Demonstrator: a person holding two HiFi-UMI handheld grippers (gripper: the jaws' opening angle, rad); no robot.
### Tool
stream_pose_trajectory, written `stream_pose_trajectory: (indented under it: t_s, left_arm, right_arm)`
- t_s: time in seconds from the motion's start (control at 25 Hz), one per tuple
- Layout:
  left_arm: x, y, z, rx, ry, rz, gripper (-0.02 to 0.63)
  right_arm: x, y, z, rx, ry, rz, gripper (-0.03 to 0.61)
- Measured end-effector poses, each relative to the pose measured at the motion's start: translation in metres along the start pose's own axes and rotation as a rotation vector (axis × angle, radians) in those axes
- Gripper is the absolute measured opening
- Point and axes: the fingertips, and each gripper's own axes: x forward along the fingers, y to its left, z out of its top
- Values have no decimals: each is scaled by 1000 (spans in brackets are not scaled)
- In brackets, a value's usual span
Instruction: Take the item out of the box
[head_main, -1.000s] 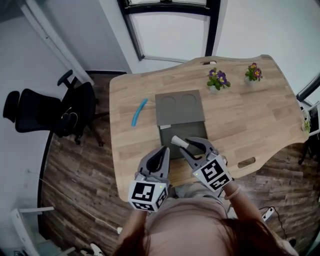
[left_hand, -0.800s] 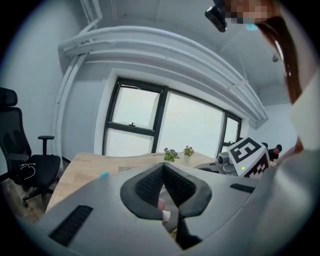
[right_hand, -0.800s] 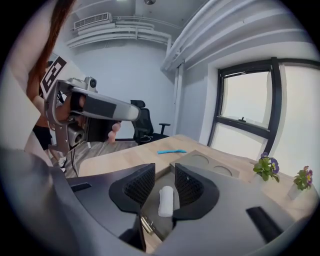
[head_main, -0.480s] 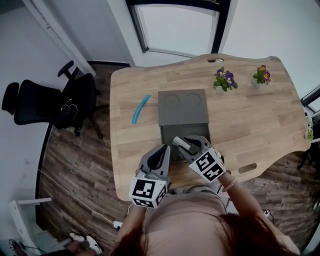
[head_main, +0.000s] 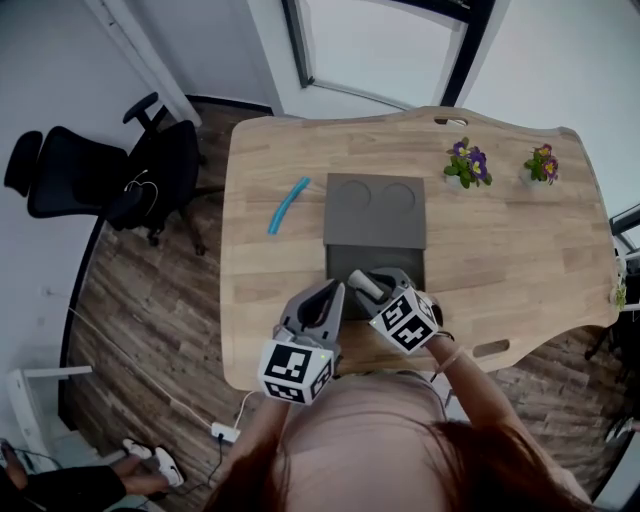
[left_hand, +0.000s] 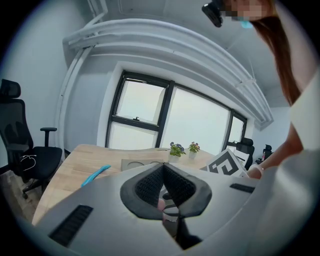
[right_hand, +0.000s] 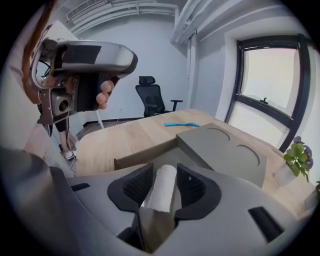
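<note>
Jaws of the right gripper (head_main: 376, 284) have just been spreading as it sank over the open box (right_hand: 146, 153), so the white roll (right_hand: 161, 189) lies loose between them, likely dropping back in, not out. Left gripper (left_hand: 164, 186) jaws are pressed together, empty.

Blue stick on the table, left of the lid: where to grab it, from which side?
Grip the blue stick mid-length, from straight above, jaws across its narrow width. It lies flat on the table, thin and slightly bowed, with bare wood either side.
</note>
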Motion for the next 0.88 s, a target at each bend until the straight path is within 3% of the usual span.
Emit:
stream_pose_trajectory:
  t_s: [0.16, 0.88]
  left_arm:
    - [5, 7, 0, -13, 7, 20, 0]
    - [16, 16, 0, -35, 29, 29, 0]
  right_arm:
    - [11, -1, -10, -29, 53, 20, 126]
    - [41, 3, -36, 56, 181, 135, 173]
